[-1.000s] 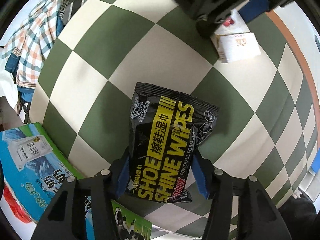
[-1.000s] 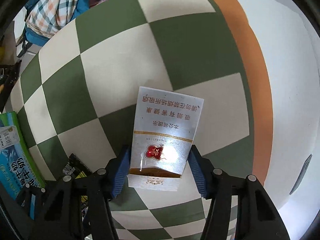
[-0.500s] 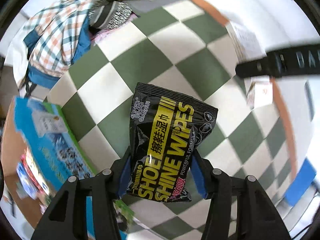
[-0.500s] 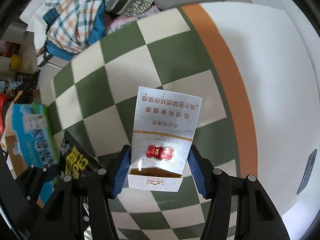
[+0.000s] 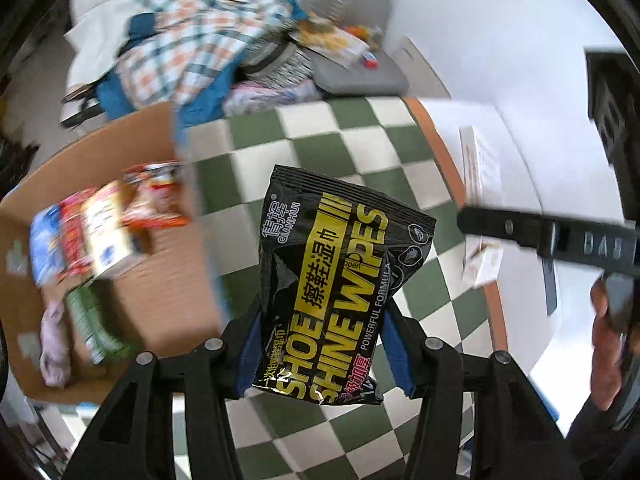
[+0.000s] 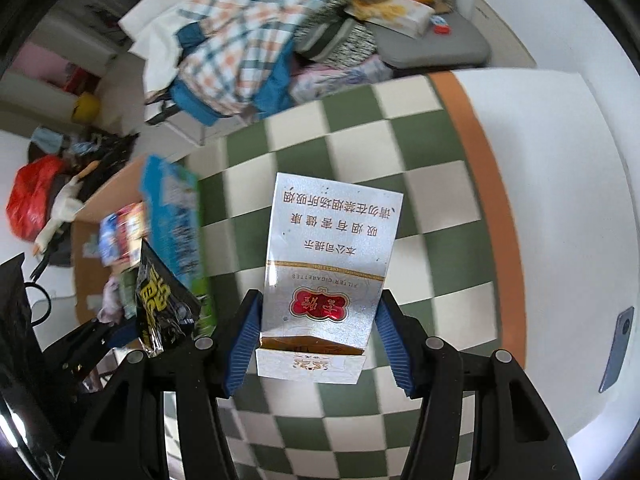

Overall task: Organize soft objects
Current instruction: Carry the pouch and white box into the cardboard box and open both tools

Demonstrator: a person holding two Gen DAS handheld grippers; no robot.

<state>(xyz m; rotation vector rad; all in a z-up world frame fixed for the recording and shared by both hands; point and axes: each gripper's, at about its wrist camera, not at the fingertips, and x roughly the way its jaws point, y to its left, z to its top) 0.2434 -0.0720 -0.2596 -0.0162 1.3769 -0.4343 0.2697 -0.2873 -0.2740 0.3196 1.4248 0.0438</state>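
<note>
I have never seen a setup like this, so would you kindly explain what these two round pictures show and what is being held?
There is no robot here: a person carries a two-finger gripper in each hand, and a fisheye camera on each looks forward along its fingers. That is why both pictures are round and bent.

In the left view, the left gripper clamps a black and yellow shoe wipes pouch between blue pads. In the right view, the right gripper clamps a silver-white cigarette pack.

Below both lies a green and white checkered cloth. To the left stands an open brown cardboard box holding blurred colourful packets. Beyond it, a plaid shirt tops a clothes pile.
</note>
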